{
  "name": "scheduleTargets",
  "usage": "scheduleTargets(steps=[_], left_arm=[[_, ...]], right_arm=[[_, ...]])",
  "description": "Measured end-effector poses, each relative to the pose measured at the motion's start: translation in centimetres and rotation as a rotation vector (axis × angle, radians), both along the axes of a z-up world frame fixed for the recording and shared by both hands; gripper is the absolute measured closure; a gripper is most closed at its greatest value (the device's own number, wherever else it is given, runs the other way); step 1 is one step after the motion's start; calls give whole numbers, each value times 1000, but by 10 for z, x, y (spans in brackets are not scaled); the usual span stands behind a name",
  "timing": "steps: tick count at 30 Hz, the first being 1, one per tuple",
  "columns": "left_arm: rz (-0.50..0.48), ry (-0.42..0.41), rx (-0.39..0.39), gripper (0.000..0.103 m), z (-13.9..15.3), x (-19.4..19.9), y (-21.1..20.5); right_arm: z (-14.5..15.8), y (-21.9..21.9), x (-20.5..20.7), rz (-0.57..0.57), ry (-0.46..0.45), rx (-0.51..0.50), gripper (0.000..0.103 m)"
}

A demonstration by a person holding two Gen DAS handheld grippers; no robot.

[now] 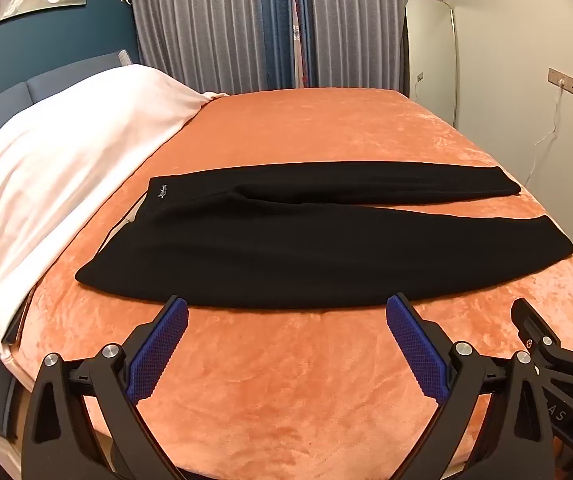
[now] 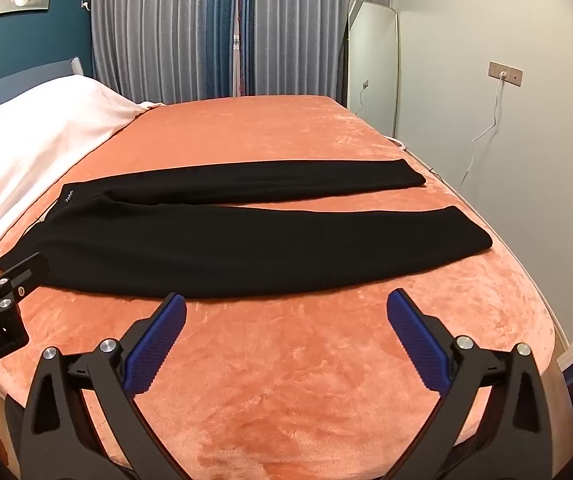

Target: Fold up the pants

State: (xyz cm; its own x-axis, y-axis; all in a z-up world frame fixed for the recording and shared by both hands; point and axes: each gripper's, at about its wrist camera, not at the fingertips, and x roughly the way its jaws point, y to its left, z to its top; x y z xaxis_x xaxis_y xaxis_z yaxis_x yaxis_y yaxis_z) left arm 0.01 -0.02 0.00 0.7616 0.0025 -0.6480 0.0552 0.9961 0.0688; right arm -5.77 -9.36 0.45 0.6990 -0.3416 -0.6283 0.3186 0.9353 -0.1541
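Observation:
Black pants [image 1: 270,248] lie flat on the orange bed cover [image 1: 286,380], waistband at the left with a small white logo, both legs spread toward the right. They also show in the right wrist view [image 2: 222,248]. My left gripper [image 1: 286,304] is open and empty, its blue pads just short of the near leg's edge. My right gripper [image 2: 286,300] is open and empty, also just in front of the near leg. The right gripper shows at the right edge of the left wrist view [image 1: 558,312]; the left gripper shows at the left edge of the right wrist view [image 2: 2,268].
A white duvet [image 1: 66,168] is heaped at the left over the blue headboard side. Grey and blue curtains [image 1: 278,24] hang behind the bed. A mirror [image 2: 370,64] leans on the right wall, with a socket and white cable [image 2: 502,76]. The bed's right edge drops off near the leg cuffs.

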Motion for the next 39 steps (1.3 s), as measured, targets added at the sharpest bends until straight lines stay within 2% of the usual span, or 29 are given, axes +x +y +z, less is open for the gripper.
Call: scheduleTargets(steps=[11,39], left_arm=[[-16,-3,-15,5,-5,-1,16],[-9,-12,-17,5,-6,-4,7]], right_arm=[[-1,-2,-1,2,-2,8,5],[-5,-1,-1,-7,-5,17,5]])
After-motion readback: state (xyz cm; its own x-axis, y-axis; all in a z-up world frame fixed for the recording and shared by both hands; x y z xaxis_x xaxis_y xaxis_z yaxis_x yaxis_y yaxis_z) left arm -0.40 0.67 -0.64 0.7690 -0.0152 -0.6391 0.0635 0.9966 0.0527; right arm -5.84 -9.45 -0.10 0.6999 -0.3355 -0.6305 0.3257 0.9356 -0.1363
